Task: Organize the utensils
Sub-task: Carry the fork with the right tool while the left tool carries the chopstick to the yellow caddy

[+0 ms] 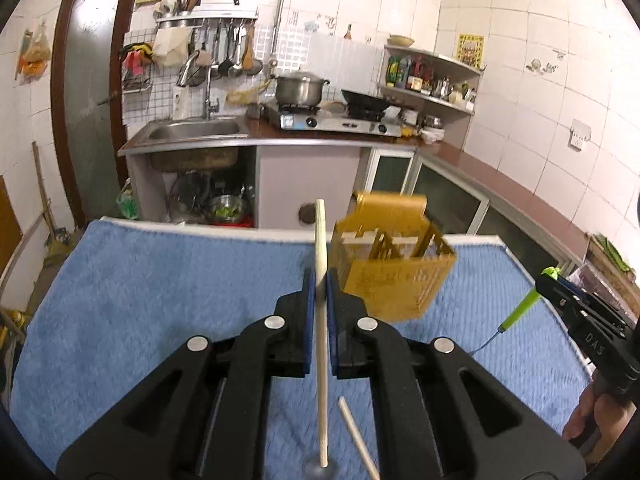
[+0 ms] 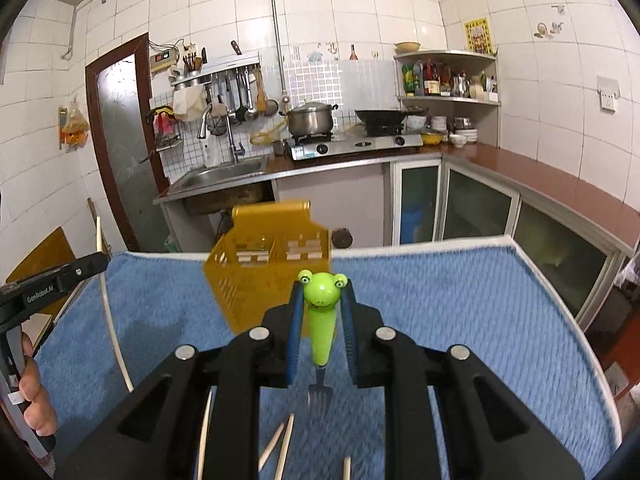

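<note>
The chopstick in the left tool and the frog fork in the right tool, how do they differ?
The chopstick is a plain, pale, thin stick; the frog fork has a thick bright green handle with a frog face and metal tines. The chopstick reaches well past the left tool; the fork's head just tops the right tool. Both are clamped and point toward the yellow basket.

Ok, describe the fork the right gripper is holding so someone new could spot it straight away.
Look above the blue towel covering the table, in front of the yellow utensil basket. The right gripper clamps a small fork. Unlike the plain pale chopsticks lying nearby, it has a bright green frog-head handle.
</note>
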